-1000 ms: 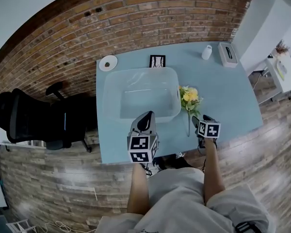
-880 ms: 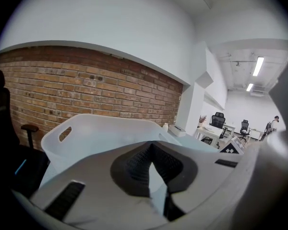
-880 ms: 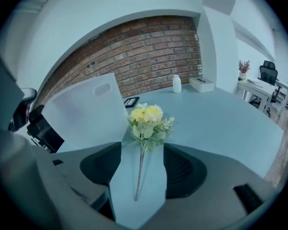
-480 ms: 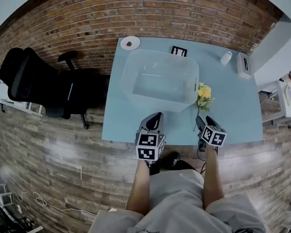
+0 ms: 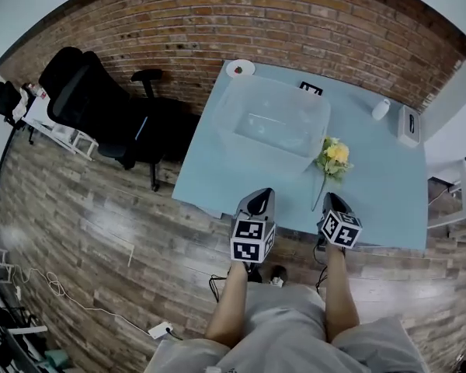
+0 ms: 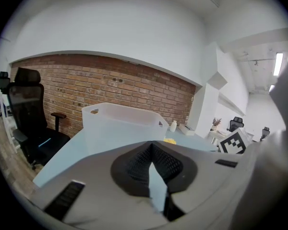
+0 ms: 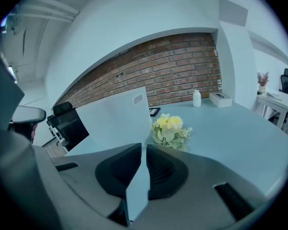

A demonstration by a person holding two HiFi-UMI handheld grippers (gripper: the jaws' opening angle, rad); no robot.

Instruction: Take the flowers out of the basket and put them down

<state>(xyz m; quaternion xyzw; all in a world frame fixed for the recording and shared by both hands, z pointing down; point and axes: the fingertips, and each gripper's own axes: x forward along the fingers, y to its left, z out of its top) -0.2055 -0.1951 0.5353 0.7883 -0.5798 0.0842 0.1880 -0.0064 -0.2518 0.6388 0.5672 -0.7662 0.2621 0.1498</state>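
Jaws of the left tool (image 6: 151,145) are drawn together with nothing between them; it points across the light blue surface (image 5: 373,196) toward the basket (image 5: 252,142). Jaws of the right tool (image 7: 145,147) have just been closing and now stand all but together, leaving a thin slit with nothing in it; this tool aims at the flowers (image 5: 332,156). Both tools hang over the near edge of the surface.

The flowers, a small yellow-and-green bunch, lie flat on the surface just right of the basket. Their heads point to the far side and the thin stem runs back toward the right tool without touching it. The basket, a translucent tub, shows no contents in the head view. Along the far edge stand a small plate (image 5: 239,69), a marker card (image 5: 311,88), a white bottle (image 5: 381,109) and a box (image 5: 408,125). A black chair (image 5: 85,99) stands to the left on the wood floor (image 5: 101,231).

The placing looks complete, so the step in hand is probably the retreat. The right tool is best drawn back and up along the line of the stem, not across it, since a sideways sweep could flick so light a bunch. Jaws kept together give nothing to snag. The left tool should stay clear of the basket's near wall, as the empty tub would likely slide if nudged.
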